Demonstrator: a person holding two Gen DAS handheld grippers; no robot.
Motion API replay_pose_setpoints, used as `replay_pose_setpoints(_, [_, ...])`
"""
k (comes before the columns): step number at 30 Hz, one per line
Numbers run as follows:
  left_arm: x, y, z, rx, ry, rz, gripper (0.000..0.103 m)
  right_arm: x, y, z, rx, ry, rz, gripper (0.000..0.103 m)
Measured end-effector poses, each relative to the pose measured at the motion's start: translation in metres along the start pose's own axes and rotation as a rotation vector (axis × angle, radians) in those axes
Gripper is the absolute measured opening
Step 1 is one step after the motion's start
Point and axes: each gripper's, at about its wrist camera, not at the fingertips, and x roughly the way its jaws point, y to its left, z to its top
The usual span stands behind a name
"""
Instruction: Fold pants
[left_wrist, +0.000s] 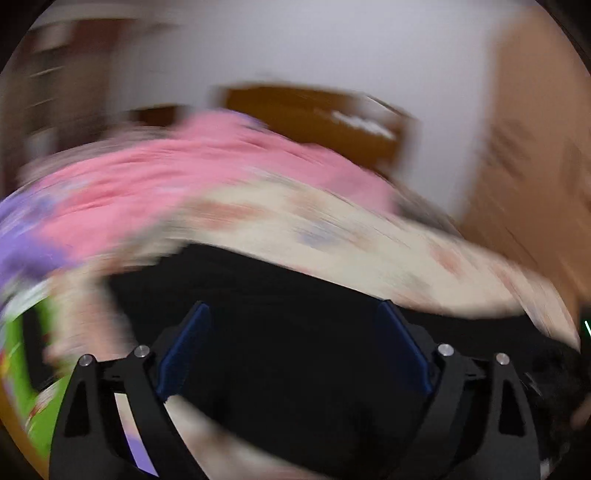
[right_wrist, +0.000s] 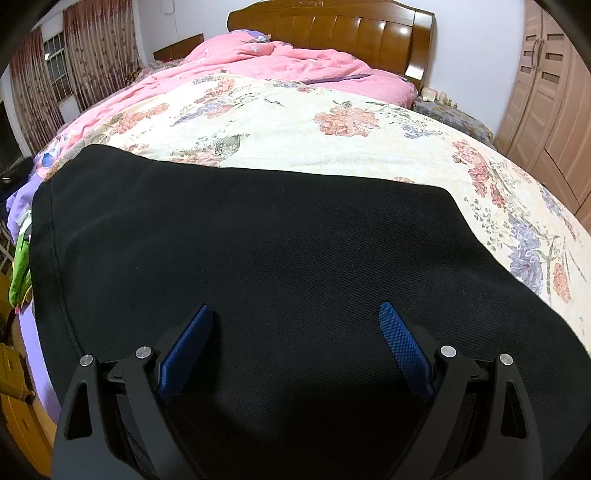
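Black pants (right_wrist: 258, 251) lie spread flat on a floral bedsheet (right_wrist: 295, 122), filling the lower half of the right wrist view. My right gripper (right_wrist: 295, 314) is open just above the black cloth, its blue pads (right_wrist: 402, 343) apart and empty. The left wrist view is smeared by motion blur. There the black pants (left_wrist: 288, 314) lie under my left gripper (left_wrist: 295, 314), which is open with its blue pads (left_wrist: 184, 350) wide apart and nothing between them.
A pink quilt (right_wrist: 266, 59) is bunched at the head of the bed before a wooden headboard (right_wrist: 332, 29). A wooden wardrobe (right_wrist: 546, 103) stands at the right. Curtains and a window (right_wrist: 66, 62) are at the left. Green and yellow items (right_wrist: 20, 273) lie beside the bed's left edge.
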Motion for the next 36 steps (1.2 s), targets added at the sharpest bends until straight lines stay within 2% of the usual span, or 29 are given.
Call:
replay_pose_setpoints(2, [0.034,-0.051,0.006,0.105,0.088,-0.08,0.092,-0.007,0.001,0.001,-0.021,-0.009,-0.016,0.088])
replay_pose_setpoints(5, [0.078,-0.083,0.013,0.119,0.19,-0.143,0.092,-0.02,-0.004,-0.002,-0.106,-0.034,-0.101,0.088])
replay_pose_setpoints(6, [0.096,-0.09,0.013,0.12,0.233,-0.158,0.092,-0.02,-0.008,-0.006,-0.123,-0.021,-0.124,0.089])
replay_pose_setpoints(7, [0.107,-0.093,0.01,0.119,0.259,-0.149,0.092,-0.013,-0.02,-0.014,-0.13,0.044,-0.133,0.091])
replay_pose_setpoints(9, [0.134,-0.099,-0.006,0.15,0.341,-0.118,0.092,-0.016,-0.046,-0.027,-0.056,0.06,-0.019,0.092])
replay_pose_setpoints(10, [0.134,-0.101,-0.006,0.175,0.325,-0.11,0.095,-0.02,-0.056,-0.032,-0.045,0.064,0.007,0.092])
replay_pose_setpoints(14, [0.137,-0.107,-0.007,0.203,0.344,-0.079,0.099,-0.037,-0.077,-0.053,-0.078,0.082,-0.021,0.092])
replay_pose_setpoints(15, [0.141,-0.109,-0.007,0.213,0.349,-0.068,0.1,-0.041,-0.08,-0.054,-0.085,0.087,-0.04,0.092])
replay_pose_setpoints(18, [0.143,-0.109,-0.007,0.21,0.35,-0.054,0.102,-0.066,-0.093,-0.058,-0.105,0.022,-0.129,0.092])
replay_pose_setpoints(19, [0.143,-0.108,-0.007,0.205,0.35,-0.057,0.102,-0.067,-0.1,-0.062,-0.105,0.024,-0.167,0.092])
replay_pose_setpoints(20, [0.144,-0.108,-0.011,0.207,0.349,-0.055,0.102,-0.062,-0.112,-0.07,-0.103,0.064,-0.209,0.092])
replay_pose_setpoints(21, [0.144,-0.109,-0.011,0.21,0.349,-0.05,0.102,-0.058,-0.124,-0.079,-0.087,0.08,-0.194,0.092])
replay_pose_setpoints(22, [0.144,-0.109,-0.011,0.21,0.349,-0.048,0.102,-0.062,-0.137,-0.087,-0.033,0.048,-0.119,0.093])
replay_pose_setpoints(23, [0.144,-0.109,-0.011,0.208,0.349,-0.049,0.102,-0.062,-0.154,-0.095,0.039,0.057,-0.047,0.093])
replay_pose_setpoints(24, [0.144,-0.109,-0.011,0.208,0.349,-0.048,0.102,-0.067,-0.158,-0.098,0.05,0.057,-0.039,0.093])
replay_pose_setpoints(25, [0.144,-0.11,-0.01,0.21,0.348,-0.045,0.102,-0.071,-0.158,-0.101,0.034,0.071,-0.065,0.093])
replay_pose_setpoints(26, [0.144,-0.11,-0.01,0.211,0.348,-0.042,0.102,-0.082,-0.157,-0.105,0.014,0.053,-0.121,0.093])
replay_pose_setpoints(27, [0.144,-0.109,-0.009,0.21,0.348,-0.043,0.102,-0.09,-0.158,-0.109,0.013,0.033,-0.141,0.094])
replay_pose_setpoints(28, [0.144,-0.11,-0.01,0.21,0.347,-0.042,0.102,-0.1,-0.163,-0.117,0.036,0.004,-0.151,0.095])
replay_pose_setpoints(30, [0.144,-0.11,-0.009,0.211,0.347,-0.04,0.102,-0.103,-0.178,-0.132,0.09,0.007,-0.164,0.095])
replay_pose_setpoints(31, [0.144,-0.11,-0.009,0.212,0.346,-0.038,0.102,-0.099,-0.185,-0.145,0.103,0.017,-0.179,0.096])
replay_pose_setpoints(33, [0.144,-0.11,-0.01,0.212,0.345,-0.035,0.102,-0.104,-0.185,-0.155,0.092,-0.017,-0.173,0.096])
replay_pose_setpoints(36, [0.144,-0.111,-0.008,0.208,0.353,-0.018,0.102,-0.107,-0.178,-0.145,0.091,0.043,-0.206,0.096])
